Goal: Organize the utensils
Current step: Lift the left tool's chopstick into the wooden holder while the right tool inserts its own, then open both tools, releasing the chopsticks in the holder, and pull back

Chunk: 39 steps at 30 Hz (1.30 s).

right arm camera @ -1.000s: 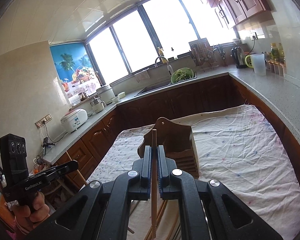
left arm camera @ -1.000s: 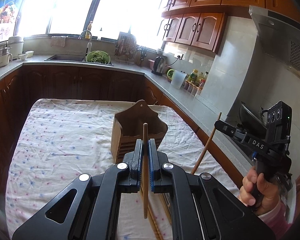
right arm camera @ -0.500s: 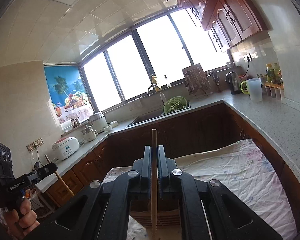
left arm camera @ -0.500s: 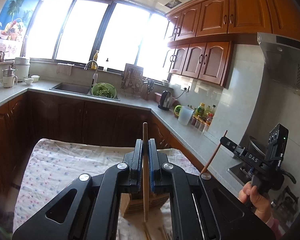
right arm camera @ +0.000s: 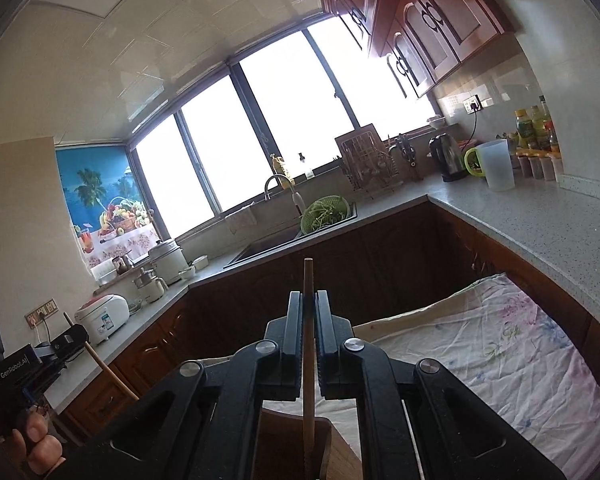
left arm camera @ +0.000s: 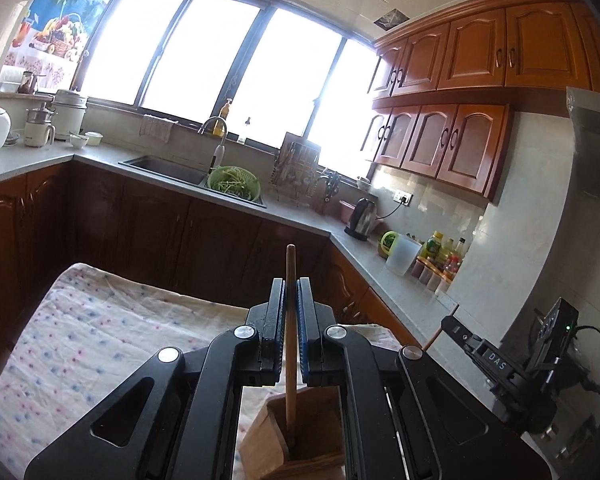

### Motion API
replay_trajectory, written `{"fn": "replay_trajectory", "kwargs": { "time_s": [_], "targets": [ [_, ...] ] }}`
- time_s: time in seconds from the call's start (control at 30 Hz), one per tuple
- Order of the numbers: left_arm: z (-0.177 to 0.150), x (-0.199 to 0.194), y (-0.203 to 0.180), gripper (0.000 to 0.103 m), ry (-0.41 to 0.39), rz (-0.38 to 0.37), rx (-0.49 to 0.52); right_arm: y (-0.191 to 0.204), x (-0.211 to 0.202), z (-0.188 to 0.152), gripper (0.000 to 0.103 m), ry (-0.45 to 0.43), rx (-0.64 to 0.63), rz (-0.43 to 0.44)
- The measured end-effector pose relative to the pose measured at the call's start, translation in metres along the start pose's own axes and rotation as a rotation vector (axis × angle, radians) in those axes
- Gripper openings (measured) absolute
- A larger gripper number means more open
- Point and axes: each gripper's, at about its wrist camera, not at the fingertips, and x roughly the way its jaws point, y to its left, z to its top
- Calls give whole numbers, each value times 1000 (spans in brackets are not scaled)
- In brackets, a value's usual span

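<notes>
Your left gripper [left arm camera: 289, 312] is clenched on a wooden chopstick [left arm camera: 290, 344] that stands nearly upright between the pads, its top poking above the jaws and its lower end reaching down into the open top of the wooden utensil holder [left arm camera: 296, 436] directly beneath them. Your right gripper [right arm camera: 309, 328] is likewise clamped on a second chopstick [right arm camera: 308, 340], upright, with its lower end hanging just over or just inside the same holder [right arm camera: 292, 444], below and slightly left of the jaws; which of the two cannot be told. The holder sits on the flowered tablecloth [left arm camera: 80, 340]. The main risk is letting go too early: if a tip is over the rim rather than inside the slot, the stick will likely strike the edge, tip out and roll onto the cloth. Each stick is pinched at a single point, so it may pivot in the pads if its end catches the holder wall. With both grippers crowding one small opening, they could knock together or nudge the holder over.
</notes>
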Motion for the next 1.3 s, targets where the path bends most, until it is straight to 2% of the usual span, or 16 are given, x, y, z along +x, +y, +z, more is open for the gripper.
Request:
{"fn": "replay_trajectory", "kwargs": {
  "time_s": [0.17, 0.33, 0.73, 0.77, 0.83, 0.87, 0.9, 0.93, 0.97, 1.0, 1.07, 1.1, 1.17, 1.23, 1.3],
  "targets": [
    [-27, 13, 4, 5, -2, 23, -6, -10, 10, -27, 5, 6, 28, -7],
    [-44, 28, 5, 5, 52, 21, 12, -13, 12, -34, 5, 21, 26, -5],
    [-46, 35, 2, 7, 93, 60, 43, -9, 12, -29, 6, 57, 11, -15],
    [-46, 35, 2, 11, 101, 61, 43, -9, 14, -28, 10, 62, 11, -15],
    [-46, 33, 4, 31, 111, 73, 35, -10, 14, -27, 14, 79, 18, -11],
    [-46, 30, 5, 53, 108, 82, 27, -10, 14, -27, 25, 86, 23, -7],
    [-45, 25, 6, 61, 97, 82, 19, -11, 11, -27, 40, 84, 28, 0],
    [-45, 21, 7, 63, 89, 82, 14, -12, 8, -26, 49, 78, 31, 4],
    [-44, 18, 8, 64, 90, 84, 12, -13, 3, -26, 65, 70, 35, 7],
    [-44, 14, 9, 65, 92, 85, 10, -14, -2, -25, 71, 60, 40, 9],
    [-45, 7, 11, 71, 98, 84, 2, -15, -12, -23, 73, 50, 50, 11],
    [-45, 2, 11, 79, 105, 92, 2, -16, -16, -22, 80, 51, 57, 14],
    [-47, -7, 11, 86, 113, 109, 12, -18, -25, -22, 94, 61, 73, 30],
    [-50, -19, 12, 88, 122, 114, 30, -17, -36, -22, 98, 57, 74, 37],
    [-54, -29, 12, 95, 143, 136, 39, -14, -48, -25, 101, 61, 63, 42]
  ]
}}
